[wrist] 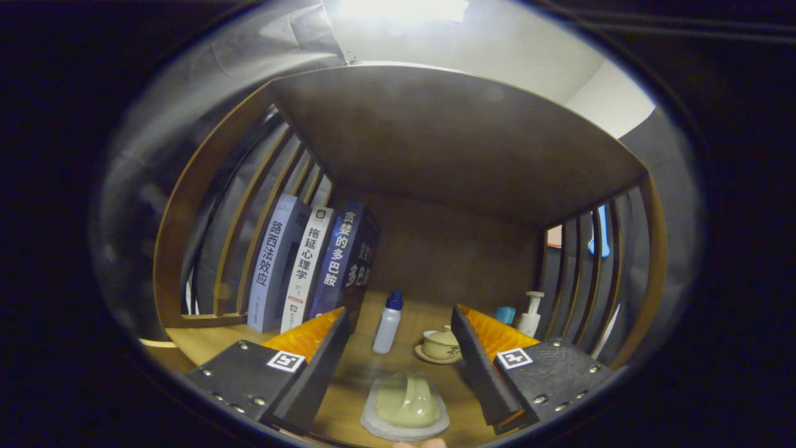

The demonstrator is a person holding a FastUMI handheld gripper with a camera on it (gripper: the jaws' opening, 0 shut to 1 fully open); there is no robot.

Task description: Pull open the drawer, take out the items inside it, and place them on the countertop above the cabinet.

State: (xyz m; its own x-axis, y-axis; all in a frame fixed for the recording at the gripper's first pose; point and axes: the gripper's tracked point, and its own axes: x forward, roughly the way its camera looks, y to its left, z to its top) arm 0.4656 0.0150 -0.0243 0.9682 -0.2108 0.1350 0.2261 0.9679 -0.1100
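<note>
The tongs (398, 354) stand wide apart with nothing in their grip, held over the wooden counter (205, 342) inside a slatted cabinet bay. Between the fingers, low and close to them, sits a pale green soap-dish-like item (405, 401) on a grey round pad (379, 429). It looks already set down, so I'd judge this as a release just made or a placing finished. The drawer itself I can't see from here.

The green piece is oblong. Its long axis seems to run roughly along the line of the fingers, away toward the cabinet's back wall, with its ridged hump uppermost. I can't say it has a clear front or back.

The risk is crowding. Just beyond the fingertips stand a white bottle with a blue cap (388, 323) and a lidded teacup on its saucer (440, 345), the cup just beside the right finger's tip. A pump bottle (530, 314) and a blue cup (505, 314) stand further back on the right, and books (305, 267) lean to the left. If the tongs draw out crookedly or swing right, that finger could clip the teacup or knock its lid off. A forward nudge could topple the tall, narrow bottle. Dragging low might shove the green piece off its pad.
</note>
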